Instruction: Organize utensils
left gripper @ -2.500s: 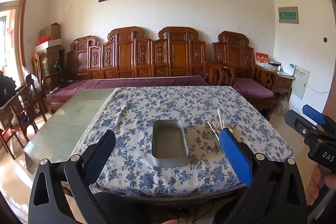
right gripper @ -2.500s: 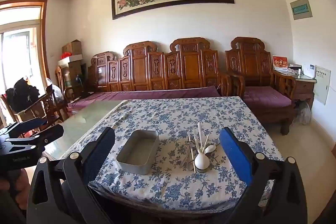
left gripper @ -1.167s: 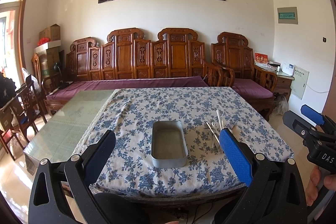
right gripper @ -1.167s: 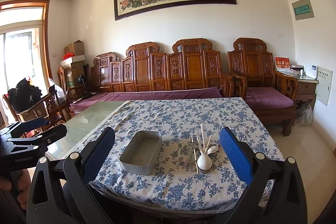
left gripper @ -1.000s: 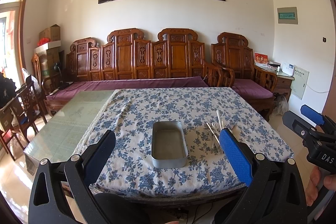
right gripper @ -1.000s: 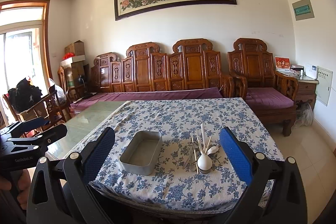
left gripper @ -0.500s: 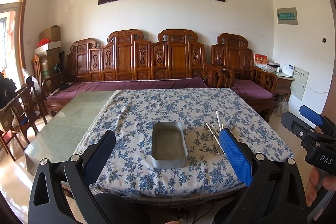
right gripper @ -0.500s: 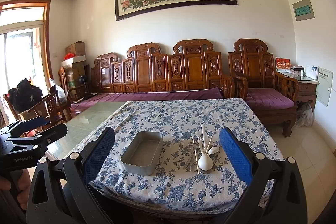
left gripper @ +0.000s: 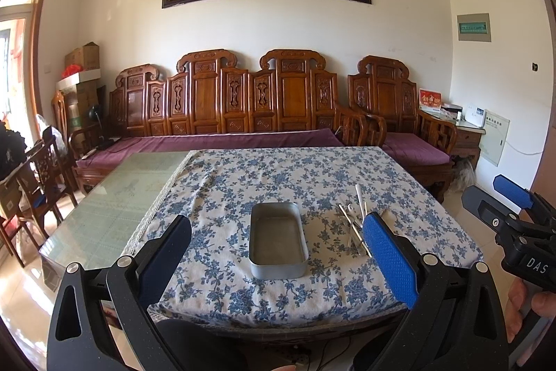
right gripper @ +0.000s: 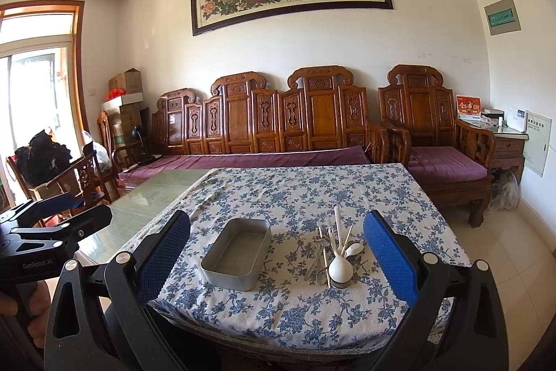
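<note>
An empty rectangular metal tin (left gripper: pixel 278 239) (right gripper: pixel 238 252) lies on the blue-flowered tablecloth (left gripper: pixel 278 176) (right gripper: pixel 312 190). To its right lies a pile of utensils (left gripper: pixel 354 221) (right gripper: pixel 335 249): white spoons, metal pieces and pale chopsticks. My left gripper (left gripper: pixel 276 256) is open and empty, held short of the table's near edge, in line with the tin. My right gripper (right gripper: pixel 276 256) is open and empty, also short of the near edge, with tin and pile between its fingers in view. Each gripper shows in the other's view, the right (left gripper: pixel 510 207) and the left (right gripper: pixel 52 218).
The cloth covers the right part of a glass-topped table (left gripper: pixel 114 197) (right gripper: pixel 149 197). A carved wooden bench with purple cushions (left gripper: pixel 222 113) stands behind it, an armchair (right gripper: pixel 434 141) at back right, wooden chairs (left gripper: pixel 38 172) at left.
Both views have risen and pulled back slightly, so the table sits a little lower and farther. Tin and utensils have not moved. Both grippers stay open.
</note>
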A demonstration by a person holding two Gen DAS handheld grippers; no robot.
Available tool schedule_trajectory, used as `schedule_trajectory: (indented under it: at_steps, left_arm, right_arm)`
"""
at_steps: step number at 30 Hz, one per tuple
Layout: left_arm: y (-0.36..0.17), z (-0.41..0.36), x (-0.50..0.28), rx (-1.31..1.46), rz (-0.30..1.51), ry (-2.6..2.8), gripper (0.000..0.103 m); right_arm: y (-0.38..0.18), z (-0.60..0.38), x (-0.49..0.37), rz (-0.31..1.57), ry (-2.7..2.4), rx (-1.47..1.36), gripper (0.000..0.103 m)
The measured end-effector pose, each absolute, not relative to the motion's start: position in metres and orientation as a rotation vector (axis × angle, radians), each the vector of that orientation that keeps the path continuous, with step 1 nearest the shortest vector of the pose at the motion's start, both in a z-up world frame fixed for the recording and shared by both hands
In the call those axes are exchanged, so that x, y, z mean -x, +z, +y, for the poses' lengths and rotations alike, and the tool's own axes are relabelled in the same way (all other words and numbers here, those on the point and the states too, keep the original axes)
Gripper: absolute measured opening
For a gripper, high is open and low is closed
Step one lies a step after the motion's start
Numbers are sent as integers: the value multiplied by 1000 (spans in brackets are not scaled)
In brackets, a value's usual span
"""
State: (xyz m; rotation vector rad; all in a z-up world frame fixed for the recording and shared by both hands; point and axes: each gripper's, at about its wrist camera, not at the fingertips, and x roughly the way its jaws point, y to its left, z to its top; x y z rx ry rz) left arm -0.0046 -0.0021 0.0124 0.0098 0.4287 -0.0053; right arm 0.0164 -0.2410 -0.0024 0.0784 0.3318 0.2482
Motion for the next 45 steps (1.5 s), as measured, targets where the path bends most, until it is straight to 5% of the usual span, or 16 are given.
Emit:
schedule_trajectory:
  at_steps: [27, 45]
  left_arm:
    - [-26, -4, -44, -24, 547, -45, 95]
    - [-82, -25, -139, -65, 685, -162, 95]
  right_arm:
    - [-25, -247, -48, 413, 242, -78, 100]
    - [-100, -285, -157, 555, 184, -38, 75]
